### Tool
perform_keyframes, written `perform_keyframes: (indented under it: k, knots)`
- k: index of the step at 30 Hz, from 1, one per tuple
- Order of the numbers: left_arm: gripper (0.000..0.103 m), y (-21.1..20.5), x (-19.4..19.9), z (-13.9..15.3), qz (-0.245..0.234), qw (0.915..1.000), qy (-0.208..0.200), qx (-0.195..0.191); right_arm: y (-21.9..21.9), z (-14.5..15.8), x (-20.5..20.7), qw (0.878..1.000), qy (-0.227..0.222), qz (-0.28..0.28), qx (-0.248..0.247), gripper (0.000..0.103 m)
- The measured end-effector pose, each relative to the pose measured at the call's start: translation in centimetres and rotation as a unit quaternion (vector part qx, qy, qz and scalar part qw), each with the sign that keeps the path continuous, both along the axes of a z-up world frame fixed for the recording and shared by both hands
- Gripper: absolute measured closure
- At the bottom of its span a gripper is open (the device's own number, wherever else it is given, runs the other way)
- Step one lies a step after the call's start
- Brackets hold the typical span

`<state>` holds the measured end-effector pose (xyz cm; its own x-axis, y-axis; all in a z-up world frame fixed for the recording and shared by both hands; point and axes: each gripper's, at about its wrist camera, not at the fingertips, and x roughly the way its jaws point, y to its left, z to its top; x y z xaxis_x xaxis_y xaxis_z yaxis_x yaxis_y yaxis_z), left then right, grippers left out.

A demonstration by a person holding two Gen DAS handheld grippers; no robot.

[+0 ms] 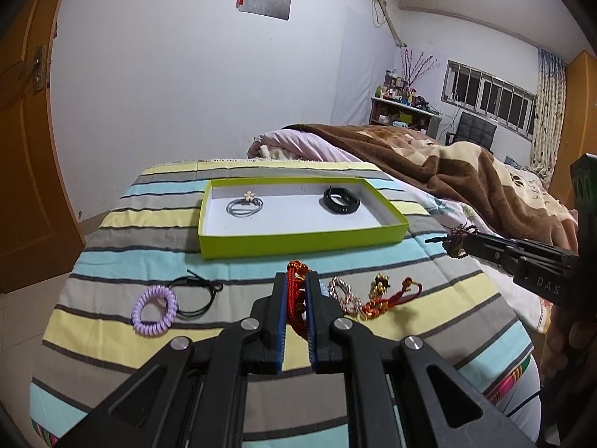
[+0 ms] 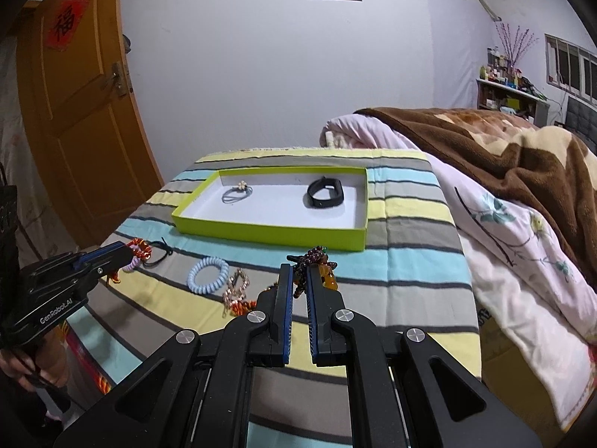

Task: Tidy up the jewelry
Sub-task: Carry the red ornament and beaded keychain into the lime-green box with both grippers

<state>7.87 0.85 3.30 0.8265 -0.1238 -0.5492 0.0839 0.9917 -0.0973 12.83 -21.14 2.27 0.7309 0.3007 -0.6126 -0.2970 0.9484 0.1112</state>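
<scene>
Left gripper (image 1: pixel 296 291) clamps red cord bracelet (image 1: pixel 294 280); right gripper (image 2: pixel 298 280) clamps dark bead bracelet (image 2: pixel 315 257), both short of green tray (image 1: pixel 298 240). Risk: dangling loops snag tray rim, slip loose.

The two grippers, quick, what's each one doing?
Left gripper: closed on a red cord bracelet.
Right gripper: closed on a dark beaded bracelet.
</scene>
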Motion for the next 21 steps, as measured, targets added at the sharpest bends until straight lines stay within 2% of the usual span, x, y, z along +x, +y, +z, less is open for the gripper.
perform_keyframes:
  k: [12, 21]
  knots:
    - [0.094, 1.0, 3.4, 0.7, 0.007, 0.9999, -0.009, 0.009, 1.2, 0.3, 3.1, 1.0, -0.009, 0.011, -0.014, 0.096]
    - [0.094, 1.8, 7.2, 0.9, 0.016, 0.9996, -0.01, 0.021, 1.8, 0.1, 6.9, 1.0, -0.012, 0.011, -0.027, 0.096]
